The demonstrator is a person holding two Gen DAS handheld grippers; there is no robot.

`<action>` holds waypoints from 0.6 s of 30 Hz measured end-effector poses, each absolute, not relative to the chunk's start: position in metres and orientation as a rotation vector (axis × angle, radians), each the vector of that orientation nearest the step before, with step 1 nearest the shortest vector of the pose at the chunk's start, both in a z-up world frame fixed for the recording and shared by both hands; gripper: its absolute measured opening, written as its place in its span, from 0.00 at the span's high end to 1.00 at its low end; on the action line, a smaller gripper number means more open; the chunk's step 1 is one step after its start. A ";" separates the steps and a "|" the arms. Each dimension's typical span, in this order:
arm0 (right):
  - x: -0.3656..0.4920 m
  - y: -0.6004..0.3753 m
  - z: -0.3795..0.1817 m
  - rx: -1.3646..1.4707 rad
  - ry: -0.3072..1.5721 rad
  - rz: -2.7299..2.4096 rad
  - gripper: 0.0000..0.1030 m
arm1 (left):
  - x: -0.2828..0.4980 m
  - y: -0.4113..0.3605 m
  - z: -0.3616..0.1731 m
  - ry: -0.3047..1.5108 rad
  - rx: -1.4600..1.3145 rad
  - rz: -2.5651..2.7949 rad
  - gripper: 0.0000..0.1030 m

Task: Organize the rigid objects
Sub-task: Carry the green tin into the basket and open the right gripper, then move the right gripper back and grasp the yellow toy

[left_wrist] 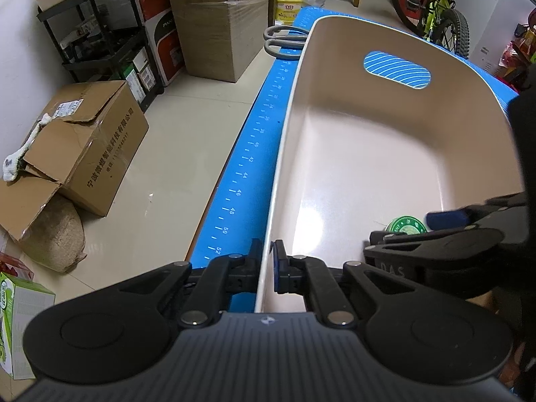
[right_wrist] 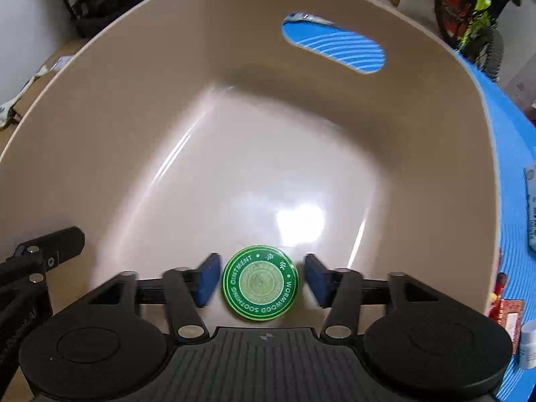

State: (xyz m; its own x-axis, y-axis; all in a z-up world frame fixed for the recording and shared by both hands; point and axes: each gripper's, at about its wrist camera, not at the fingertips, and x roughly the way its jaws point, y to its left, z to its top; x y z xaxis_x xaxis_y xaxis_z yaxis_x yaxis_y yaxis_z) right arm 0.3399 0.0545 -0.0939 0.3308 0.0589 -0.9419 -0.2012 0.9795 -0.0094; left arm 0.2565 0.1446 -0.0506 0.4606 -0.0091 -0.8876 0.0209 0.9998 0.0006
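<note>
A beige plastic basin with an oval handle hole stands on a blue mat. My left gripper is shut on the basin's left rim. In the right wrist view the basin fills the frame. A round green ointment tin lies flat on its floor, between the blue pads of my right gripper. The jaws are open, with a gap on each side of the tin. The tin and the right gripper also show in the left wrist view at the right.
Grey-handled scissors lie on the mat beyond the basin. A white bottle, a red packet and a printed pack lie on the mat right of the basin. Cardboard boxes, shelving and a bicycle stand around on the floor.
</note>
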 end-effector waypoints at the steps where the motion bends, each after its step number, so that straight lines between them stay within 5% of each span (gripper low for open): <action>1: 0.336 0.053 -0.090 -0.125 1.198 0.166 0.30 | 0.257 0.145 -0.051 1.093 0.012 -0.019 0.92; 18: 0.284 0.004 0.010 -0.064 0.924 0.174 0.23 | 0.256 0.146 -0.053 1.104 -0.001 -0.014 0.91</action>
State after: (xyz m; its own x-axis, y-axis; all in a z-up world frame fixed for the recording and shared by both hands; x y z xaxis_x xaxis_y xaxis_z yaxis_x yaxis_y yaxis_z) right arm 0.2843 0.0041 0.0096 0.5895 0.1222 -0.7985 -0.1767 0.9841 0.0201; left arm 0.2559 0.1461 -0.0525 0.4500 -0.0120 -0.8929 0.0111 0.9999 -0.0078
